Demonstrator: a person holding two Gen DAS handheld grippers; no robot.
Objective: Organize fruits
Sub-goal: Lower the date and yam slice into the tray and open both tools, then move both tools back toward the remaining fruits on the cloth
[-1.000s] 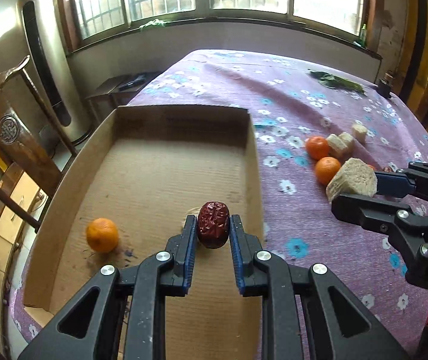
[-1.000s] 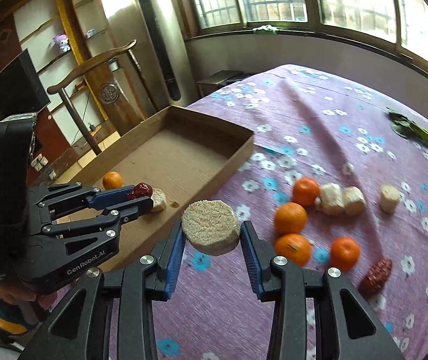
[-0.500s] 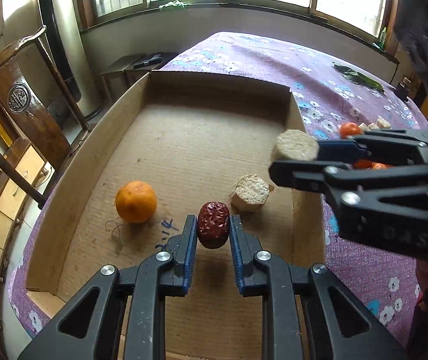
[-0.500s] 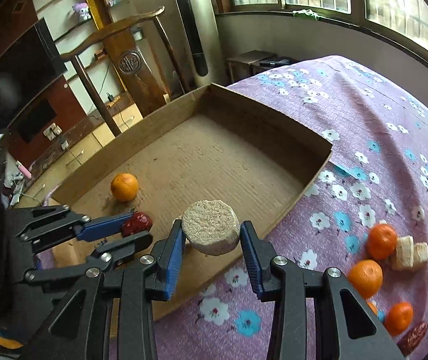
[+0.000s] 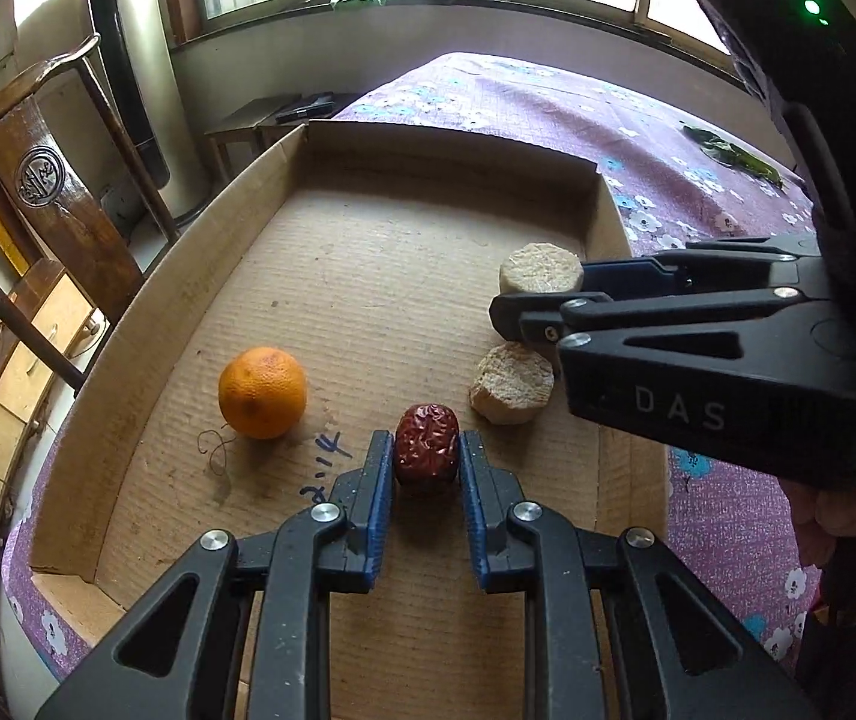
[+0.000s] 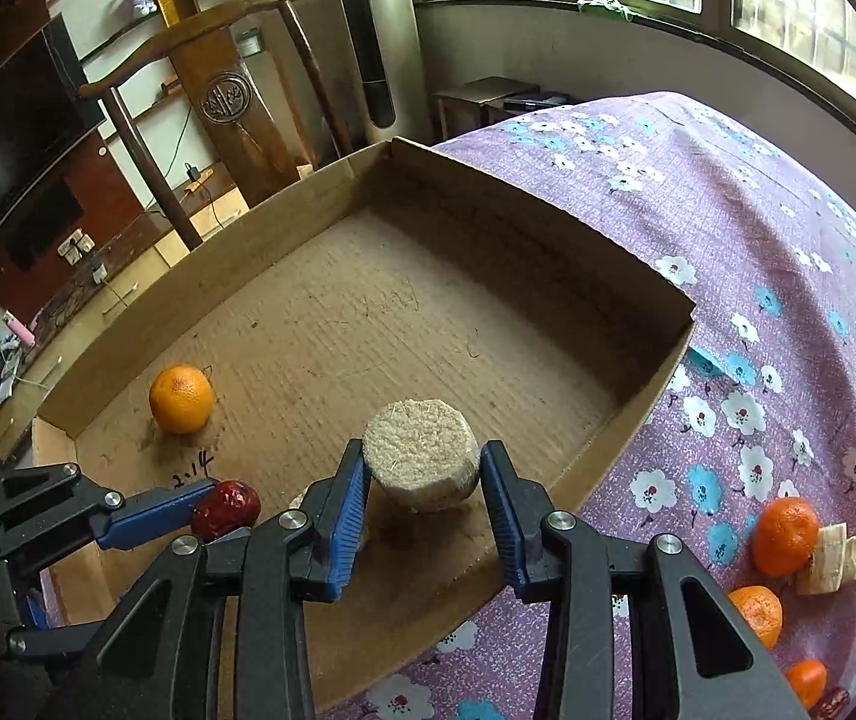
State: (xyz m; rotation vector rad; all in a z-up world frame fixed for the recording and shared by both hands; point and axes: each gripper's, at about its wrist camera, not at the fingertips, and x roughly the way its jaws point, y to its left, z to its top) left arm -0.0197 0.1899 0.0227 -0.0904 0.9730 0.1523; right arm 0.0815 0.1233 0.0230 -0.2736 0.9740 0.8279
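Cardboard tray (image 6: pixel 626 282): both your grippers have come in over its floor from the purple tablecloth (image 6: pixel 758 228); far half bare, walls low.
Right gripper (image 6: pixel 422 489): clenched on the pale round chunk (image 6: pixel 421 450), now inside the right wall, above a second chunk (image 5: pixel 512 381); release beside it.
Left gripper (image 5: pixel 426 468): grasping the red date (image 5: pixel 426 443), low near the front edge, between the chunk and the orange (image 5: pixel 262 392).

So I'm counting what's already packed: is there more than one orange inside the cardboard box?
No, only one orange sits on the floor of the cardboard box; the other oranges lie outside on the tablecloth.
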